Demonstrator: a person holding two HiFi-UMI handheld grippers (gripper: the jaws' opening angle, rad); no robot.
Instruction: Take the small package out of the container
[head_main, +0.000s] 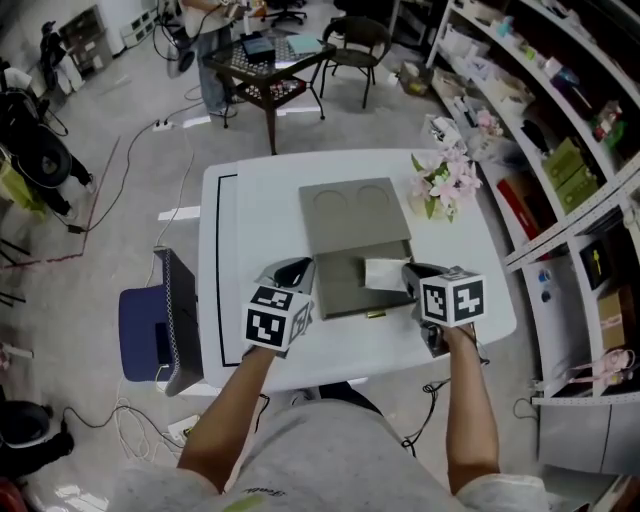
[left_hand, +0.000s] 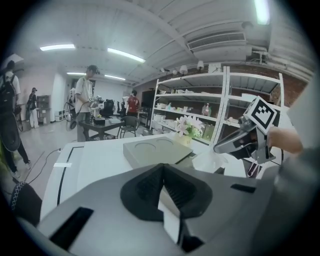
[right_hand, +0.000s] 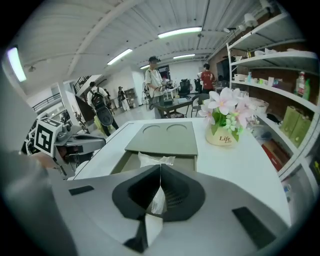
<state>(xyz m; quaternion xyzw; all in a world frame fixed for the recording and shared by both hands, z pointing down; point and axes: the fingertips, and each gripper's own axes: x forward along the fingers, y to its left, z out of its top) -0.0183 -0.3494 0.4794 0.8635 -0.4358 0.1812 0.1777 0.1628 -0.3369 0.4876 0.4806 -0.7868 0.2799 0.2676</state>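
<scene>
A flat grey container (head_main: 355, 215) with two round dents in its lid lies on the white table (head_main: 240, 250), its drawer part (head_main: 345, 292) pulled out toward me. My right gripper (head_main: 412, 272) is shut on the small clear plastic package (head_main: 385, 272) at the drawer's right side. In the right gripper view the crinkled package (right_hand: 156, 161) sticks out from between the closed jaws of that gripper (right_hand: 160, 187), above the drawer (right_hand: 165, 137). My left gripper (head_main: 293, 272) rests at the drawer's left edge. Its jaws (left_hand: 162, 185) meet with nothing visible between them.
A pot of pink flowers (head_main: 440, 185) stands at the table's back right corner. Shelving (head_main: 560, 150) runs along the right. A blue chair (head_main: 150, 325) is at the table's left side. Farther back are a dark table (head_main: 265, 65), chairs and people standing.
</scene>
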